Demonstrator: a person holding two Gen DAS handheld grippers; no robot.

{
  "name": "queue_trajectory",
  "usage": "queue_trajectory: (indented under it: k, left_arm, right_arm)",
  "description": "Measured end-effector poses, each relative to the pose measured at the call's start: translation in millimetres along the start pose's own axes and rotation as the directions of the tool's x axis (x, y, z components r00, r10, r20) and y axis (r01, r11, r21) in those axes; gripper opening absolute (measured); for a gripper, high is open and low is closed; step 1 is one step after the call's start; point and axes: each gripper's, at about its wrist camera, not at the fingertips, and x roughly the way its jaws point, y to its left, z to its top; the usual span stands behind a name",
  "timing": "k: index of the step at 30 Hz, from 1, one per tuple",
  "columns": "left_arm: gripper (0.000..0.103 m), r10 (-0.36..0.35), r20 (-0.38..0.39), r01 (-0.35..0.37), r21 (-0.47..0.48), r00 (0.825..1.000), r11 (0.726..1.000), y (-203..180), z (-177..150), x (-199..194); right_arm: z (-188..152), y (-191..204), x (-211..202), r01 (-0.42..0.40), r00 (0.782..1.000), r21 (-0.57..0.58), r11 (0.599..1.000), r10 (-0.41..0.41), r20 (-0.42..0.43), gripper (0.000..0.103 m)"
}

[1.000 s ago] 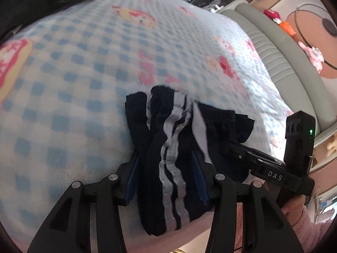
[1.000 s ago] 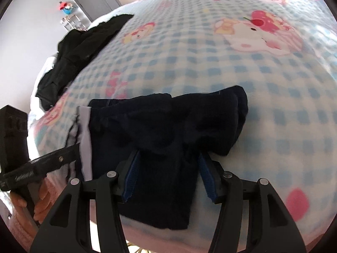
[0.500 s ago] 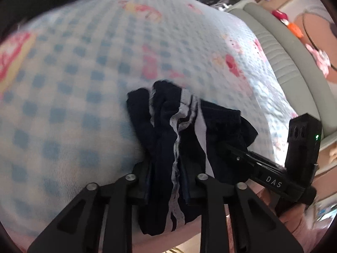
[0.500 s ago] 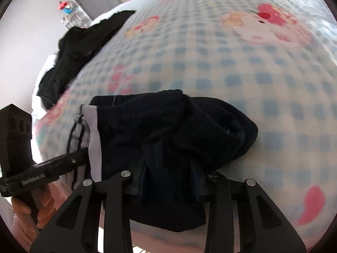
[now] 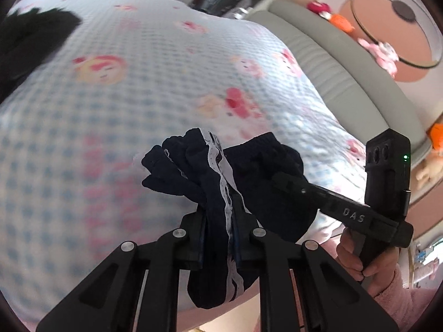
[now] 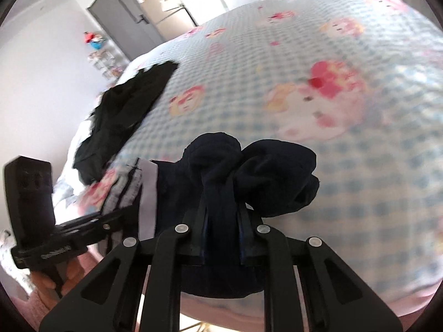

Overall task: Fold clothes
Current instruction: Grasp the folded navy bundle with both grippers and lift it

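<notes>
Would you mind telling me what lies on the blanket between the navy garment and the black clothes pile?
Only bare checked blanket lies between the navy garment and the black clothes pile, as the right wrist view shows.

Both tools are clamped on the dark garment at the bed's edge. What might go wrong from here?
1. Each tool, left and right, pinches a bunched wad of the garment, so layers may slip free unevenly, and the right tool's jaws are closing at this moment.
2. Its lower part hangs past the bed edge and may drag or slide off.
3. Crumpled as it is, any fold may trap creases.
</notes>
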Motion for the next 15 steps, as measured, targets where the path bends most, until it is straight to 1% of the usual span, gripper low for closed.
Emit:
queue_trajectory:
  k: [4, 7, 10, 13, 15]
  left_arm:
    - [0.015, -0.007, -0.058, 0.01, 0.051, 0.998, 0.999, -33, 21, 38]
    - [0.015, -0.022, -0.08, 0.029, 0.084, 0.997, 0.996, -63, 38, 67]
    - [0.015, -0.044, -0.083, 0.053, 0.101, 0.996, 0.993, -94, 61, 92]
    - [0.015, -0.07, -0.072, 0.078, 0.114, 0.995, 0.99, -122, 90, 111]
    - [0.015, -0.08, -0.063, 0.088, 0.124, 0.995, 0.988, -138, 111, 123]
  right_arm:
    - [21, -37, -15, 0.07, 0.997, 0.013, 0.997, -0.07, -0.013, 0.015]
    - [42, -67, -32, 0.094, 0.996, 0.036, 0.995, -0.094, -0.002, 0.015]
    - [64, -96, -49, 0.119, 0.993, 0.057, 0.991, -0.12, 0.012, 0.015]
    - [90, -121, -65, 0.109, 0.993, 0.086, 0.99, -0.112, 0.03, 0.015]
    - [111, -136, -75, 0.118, 0.991, 0.089, 0.989, -0.123, 0.055, 0.015]
